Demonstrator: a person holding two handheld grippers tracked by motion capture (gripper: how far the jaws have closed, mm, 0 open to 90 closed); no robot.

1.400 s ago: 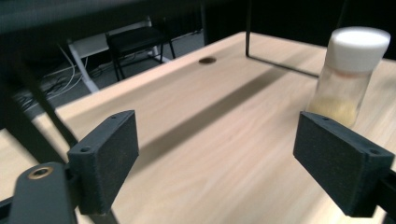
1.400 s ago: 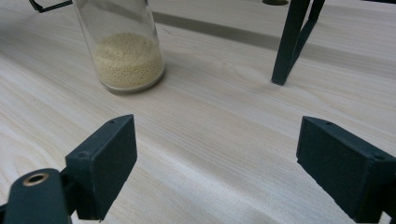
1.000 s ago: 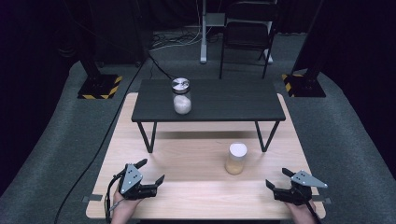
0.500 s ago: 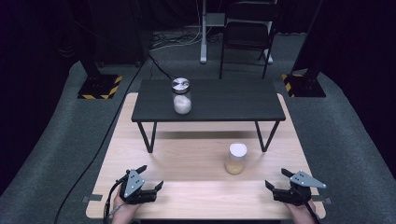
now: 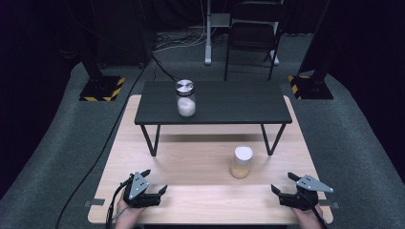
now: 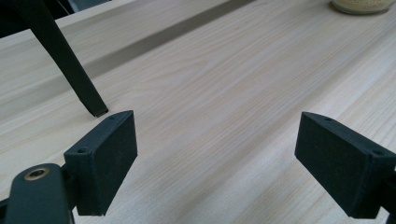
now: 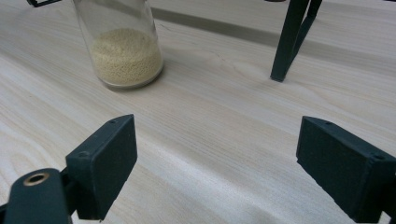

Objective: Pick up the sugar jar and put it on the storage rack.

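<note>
Little has shifted since a second ago: only the left gripper (image 5: 154,192) drifted slightly nearer the table edge. Both it and the right gripper (image 5: 282,183) rest with jaws apart, empty. To take the clear glass jar of yellowish grains (image 5: 241,163) standing mid-table, I'd approach level and square.

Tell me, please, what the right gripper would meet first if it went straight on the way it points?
Probably nothing soon: the right gripper faces bare tabletop, between the jar and the black leg. Depth is unclear.
</note>
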